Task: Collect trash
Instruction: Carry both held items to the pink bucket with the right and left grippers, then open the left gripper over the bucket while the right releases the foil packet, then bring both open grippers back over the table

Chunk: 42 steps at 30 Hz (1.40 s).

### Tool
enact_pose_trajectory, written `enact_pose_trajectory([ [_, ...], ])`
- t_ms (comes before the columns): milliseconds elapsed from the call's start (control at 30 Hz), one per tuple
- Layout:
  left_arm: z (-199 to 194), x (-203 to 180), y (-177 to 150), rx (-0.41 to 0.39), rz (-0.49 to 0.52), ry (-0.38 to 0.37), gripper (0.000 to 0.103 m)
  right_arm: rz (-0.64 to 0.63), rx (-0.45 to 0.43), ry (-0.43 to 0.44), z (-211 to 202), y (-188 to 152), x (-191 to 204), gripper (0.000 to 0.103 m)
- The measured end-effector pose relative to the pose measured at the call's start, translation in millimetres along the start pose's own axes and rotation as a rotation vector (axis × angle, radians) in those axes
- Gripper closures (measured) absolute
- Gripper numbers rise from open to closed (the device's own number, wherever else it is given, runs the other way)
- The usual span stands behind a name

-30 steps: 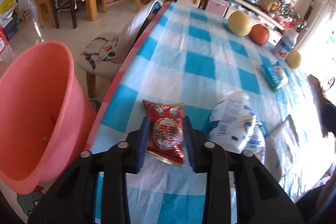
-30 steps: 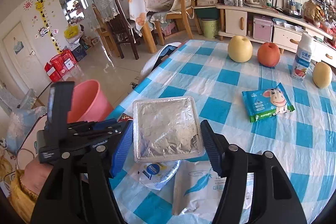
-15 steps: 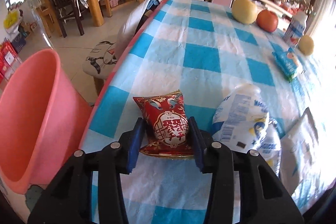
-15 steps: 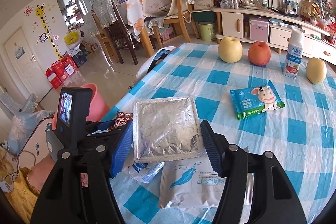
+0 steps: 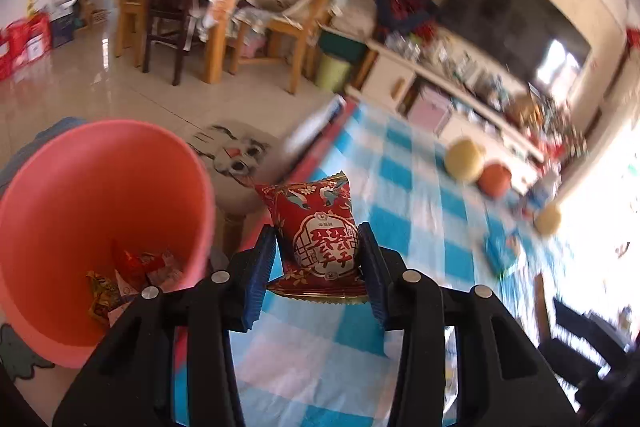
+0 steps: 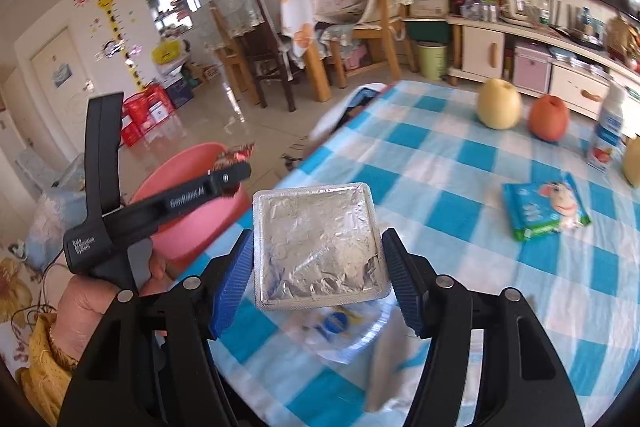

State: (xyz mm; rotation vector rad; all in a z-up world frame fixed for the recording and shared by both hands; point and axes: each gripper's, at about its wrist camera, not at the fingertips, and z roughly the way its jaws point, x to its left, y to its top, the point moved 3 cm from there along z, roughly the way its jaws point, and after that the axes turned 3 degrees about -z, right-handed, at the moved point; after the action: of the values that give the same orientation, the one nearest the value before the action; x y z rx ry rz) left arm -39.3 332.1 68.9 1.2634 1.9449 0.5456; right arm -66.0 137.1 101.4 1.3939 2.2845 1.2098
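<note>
Blue-and-white checked cloth covers the surface (image 6: 460, 163), which stands in a cluttered living room with wooden chairs and a low white cabinet along the far wall.

Left claw (image 5: 318, 259): clenched on a red snack packet (image 5: 320, 227). The packet is held upright between the blue pads, clear of the cloth, at the surface's near edge. From the right wrist view the packet's tip shows over the rim of the pink bucket (image 5: 100, 211).

The bucket stands on the floor just beside the surface. Several crumpled wrappers (image 5: 128, 275) lie at its bottom.

Right claw (image 6: 318, 279): grasping a square foil-lidded tray (image 6: 318, 243), pads against its two sides, lid facing the camera, held above the cloth.

Beneath the tray, a clear plastic bag with blue print (image 6: 340, 327) lies on the cloth; detail is blurred.

Further back on the surface: a yellow pear (image 6: 499, 105), a red apple (image 6: 548, 117) just beside it, a small bottle (image 6: 608, 131) and a blue wipes pack (image 6: 544, 207), all well apart from both claws.

A hand (image 6: 92, 299) in a yellow sleeve holds the left claw's handle.
</note>
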Motion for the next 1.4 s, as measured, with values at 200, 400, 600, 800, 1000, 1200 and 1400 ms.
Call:
enact_pose_trajectory([
  [200, -20.4, 65.0, 22.7, -0.123, -0.246, 0.114, 0.059, -0.068, -0.021, 0.114, 33.0, 35.7, 64.3, 0.038],
  [400, -21.5, 123.2, 29.1, -0.135, -0.446, 0.206, 0.059, -0.11, -0.04, 0.218, 75.4, 78.1, 123.2, 0.038],
  [600, -18.3, 154.8, 31.0, -0.121, -0.533, 0.288, 0.052, -0.121, 0.001, 0.261, 121.8, 102.3, 158.4, 0.032],
  [800, -21.8, 160.8, 33.4, -0.159, -0.526, 0.333, 0.023, -0.094, -0.03, 0.209, 120.5, 101.1, 149.1, 0.013],
  [1000, -24.2, 150.7, 33.6, -0.201, -0.474, 0.316, 0.017, -0.097, -0.058, 0.116, 81.3, 81.3, 116.2, 0.012],
  [1200, -20.4, 121.1, 31.6, -0.215, -0.405, 0.185, 0.011, -0.093, -0.036, -0.014, 38.1, 53.0, 68.9, 0.012],
  [1400, -31.6, 73.5, 27.4, -0.299, -0.268, 0.079, 0.009, -0.041, -0.035, -0.115, -3.2, 22.4, 11.8, 0.011],
])
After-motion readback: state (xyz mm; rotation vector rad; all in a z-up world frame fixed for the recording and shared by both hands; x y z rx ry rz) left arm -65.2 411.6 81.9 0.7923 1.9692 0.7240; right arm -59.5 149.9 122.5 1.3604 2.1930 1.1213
